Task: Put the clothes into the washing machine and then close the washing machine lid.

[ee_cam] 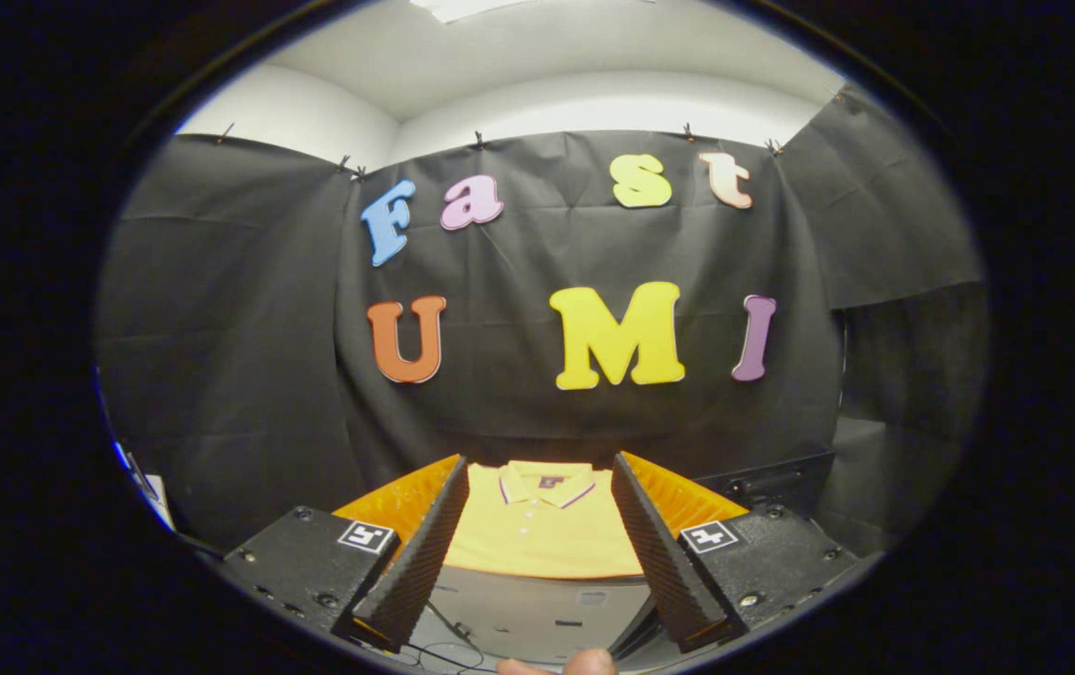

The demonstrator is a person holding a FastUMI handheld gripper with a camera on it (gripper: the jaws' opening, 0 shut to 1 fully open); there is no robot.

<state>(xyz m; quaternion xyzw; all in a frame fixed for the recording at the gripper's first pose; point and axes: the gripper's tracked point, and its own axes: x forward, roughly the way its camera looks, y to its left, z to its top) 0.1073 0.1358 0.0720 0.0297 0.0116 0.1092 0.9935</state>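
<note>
Lying flat and folded on a pale grey tabletop [537,609], just ahead of and between the claw's two fingers: a yellow polo shirt of soft knit cloth [542,534], collar turned away toward the black cloth wall [537,394]. Looking light and limp, likely sagging and unfolding once lifted, not slippery, not fragile. Resting near the tabletop's far edge, with the near edge of the fold facing the fingers.

Hanging released and spread wide, the claw [537,473], gripping nothing, both fingers apart from the cloth and straddling the shirt's width as seen from behind. Needing to narrow and drop before any pinch.

Judging the best hold: bunching a thick pinch through the middle of the folded body, below the collar, catching several layers at once so the garment comes up as one bundle instead of trailing. Pinching a single edge or the collar [544,482] alone risking a long dangling tail.

Peeking in below the fingers, a fingertip [589,664] of the person's hand.
</note>
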